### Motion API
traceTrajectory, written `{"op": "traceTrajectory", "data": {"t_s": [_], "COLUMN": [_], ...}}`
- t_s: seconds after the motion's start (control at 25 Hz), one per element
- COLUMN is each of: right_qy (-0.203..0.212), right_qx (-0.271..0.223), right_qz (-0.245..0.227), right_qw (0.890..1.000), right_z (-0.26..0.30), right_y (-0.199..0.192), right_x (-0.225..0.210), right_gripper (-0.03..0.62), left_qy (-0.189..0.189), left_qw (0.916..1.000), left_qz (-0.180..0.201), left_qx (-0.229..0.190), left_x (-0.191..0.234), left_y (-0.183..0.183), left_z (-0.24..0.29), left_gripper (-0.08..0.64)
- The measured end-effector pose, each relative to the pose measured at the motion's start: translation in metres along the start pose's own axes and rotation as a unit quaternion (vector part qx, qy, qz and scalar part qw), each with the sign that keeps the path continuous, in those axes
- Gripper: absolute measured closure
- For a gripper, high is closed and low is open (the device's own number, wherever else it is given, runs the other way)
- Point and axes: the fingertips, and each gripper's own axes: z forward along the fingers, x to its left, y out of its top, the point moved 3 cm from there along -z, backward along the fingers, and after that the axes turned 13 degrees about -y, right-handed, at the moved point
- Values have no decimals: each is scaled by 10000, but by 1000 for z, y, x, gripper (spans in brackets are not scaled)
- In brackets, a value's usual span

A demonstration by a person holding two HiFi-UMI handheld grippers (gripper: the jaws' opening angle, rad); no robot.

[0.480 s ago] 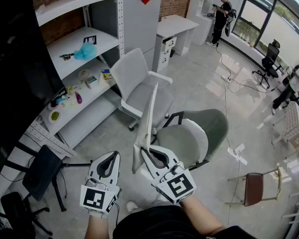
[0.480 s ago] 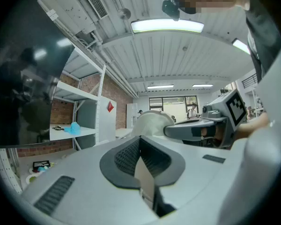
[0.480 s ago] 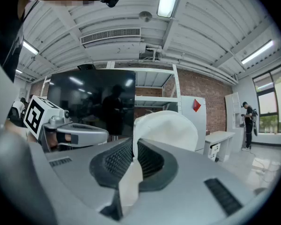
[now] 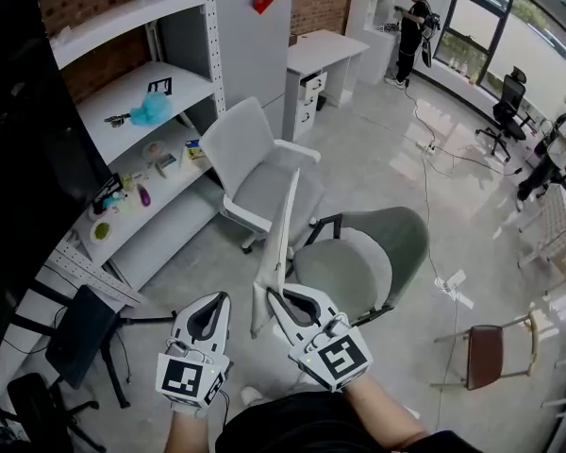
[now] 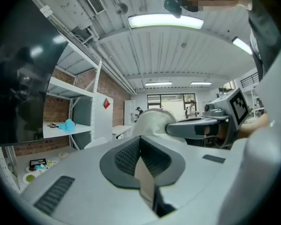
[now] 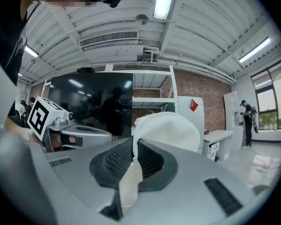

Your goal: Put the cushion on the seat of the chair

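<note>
Cushion (image 6: 168,131) barely shifted; only right gripper view shows jaws gripping.

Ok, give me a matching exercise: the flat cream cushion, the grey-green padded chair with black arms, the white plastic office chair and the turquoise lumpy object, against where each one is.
Things:
1. flat cream cushion
2. grey-green padded chair
3. white plastic office chair
4. turquoise lumpy object

Places:
A. on the white shelf
B. clamped on edge in the right gripper
C. beside the shelving, seat bare
D. just beyond the cushion, seat bare

Pairs: 1-B, 2-D, 3-C, 4-A
</note>
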Motion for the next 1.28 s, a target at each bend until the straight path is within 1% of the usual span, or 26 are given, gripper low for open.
{"op": "traceTrajectory", "data": {"t_s": [0.2,0.32,0.56,0.72,0.84,1.0,1.28], "right_qy": [-99,-127,-128,-193,-266,-450,-880], "right_qx": [-58,-72,-48,-65,3,122,296], "right_qz": [328,400,400,555,593,614,718], "right_qw": [9994,9991,9991,9983,9979,9970,9931], "right_z": [-13,-21,-40,-56,-64,-69,-58], "right_y": [-2,-6,-15,-22,-29,-40,-54], "right_x": [-25,-42,-83,-116,-138,-164,-208], "right_gripper": [561,561,561,561,561,561,561], "left_qy": [-50,-12,-3,-47,-129,-294,-666], "left_qw": [9999,9999,9998,9995,9992,9985,9965], "left_qz": [44,38,-32,65,28,-20,-107], "left_qx": [85,109,171,305,374,463,491], "left_x": [-16,-25,-51,-72,-83,-87,-77], "left_y": [-2,-3,-7,-10,-11,-14,-22], "left_z": [17,28,62,85,102,127,177], "left_gripper": [549,549,549,549,549,549,549]}}
